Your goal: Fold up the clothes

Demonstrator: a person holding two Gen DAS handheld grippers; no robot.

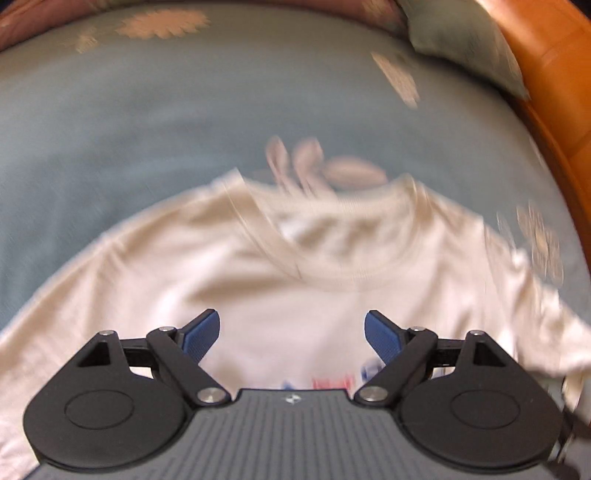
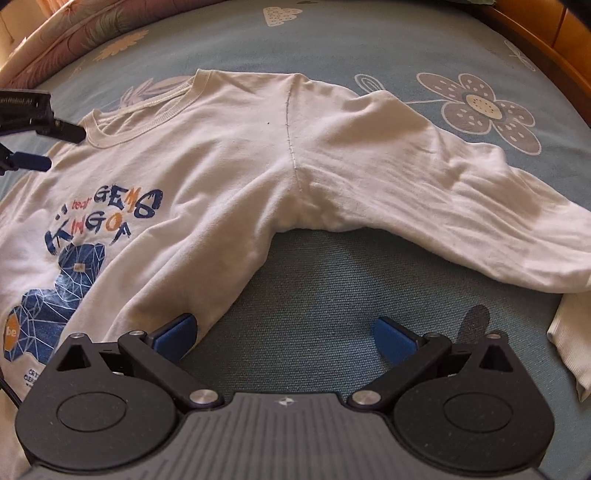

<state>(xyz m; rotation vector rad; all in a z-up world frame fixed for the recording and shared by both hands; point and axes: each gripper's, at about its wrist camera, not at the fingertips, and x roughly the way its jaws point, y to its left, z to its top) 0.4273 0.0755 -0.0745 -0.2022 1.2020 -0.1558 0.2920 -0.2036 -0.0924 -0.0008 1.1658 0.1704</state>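
A white long-sleeved shirt (image 2: 229,147) lies face up on the bed, with a blue bear print (image 2: 62,288) and lettering on its chest. One sleeve (image 2: 461,192) stretches to the right, and its ribbed cuff (image 2: 569,343) turns down at the edge. My right gripper (image 2: 284,332) is open just below the armpit, its left pad over the shirt's side hem and its right pad over bare sheet. In the blurred left wrist view, my left gripper (image 1: 291,332) is open above the chest, below the collar (image 1: 332,258), with nothing between its pads. The left gripper (image 2: 51,147) also shows beside the collar in the right wrist view.
The blue flowered bedsheet (image 2: 332,280) lies under everything. A wooden bed frame (image 1: 554,92) curves along the right side and also shows as the frame (image 2: 546,33). A pale pillow (image 1: 461,40) rests against it. Pink patterned bedding (image 2: 74,33) lies at the far left.
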